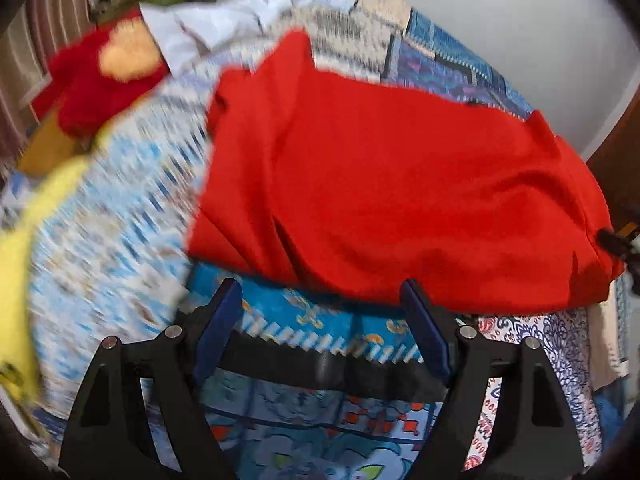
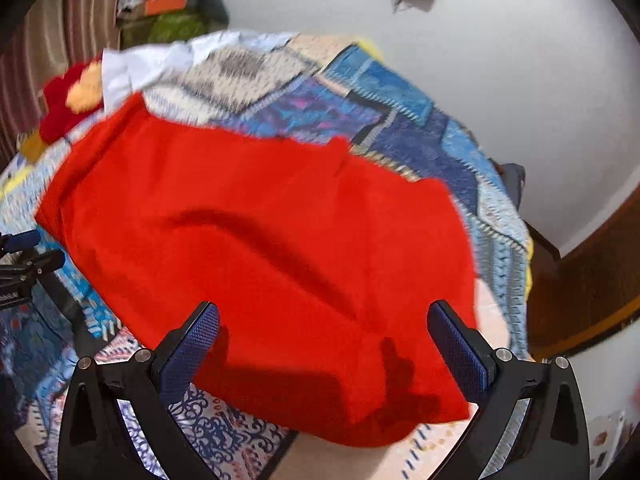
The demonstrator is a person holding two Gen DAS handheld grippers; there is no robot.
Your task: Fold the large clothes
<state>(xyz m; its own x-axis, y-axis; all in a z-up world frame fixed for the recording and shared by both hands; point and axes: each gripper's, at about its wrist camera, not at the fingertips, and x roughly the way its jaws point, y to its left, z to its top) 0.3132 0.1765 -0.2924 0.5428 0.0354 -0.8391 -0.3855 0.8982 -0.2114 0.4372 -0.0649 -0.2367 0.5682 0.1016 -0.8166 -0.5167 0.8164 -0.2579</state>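
On the patterned bedspread, a red garment lies spread while the left gripper and right gripper hover wide, empty.

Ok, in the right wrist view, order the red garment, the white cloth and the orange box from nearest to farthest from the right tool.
1. Red garment, just ahead of the open right tool.
2. White cloth, far left on the bed.
3. Orange box, in the back corner pile.
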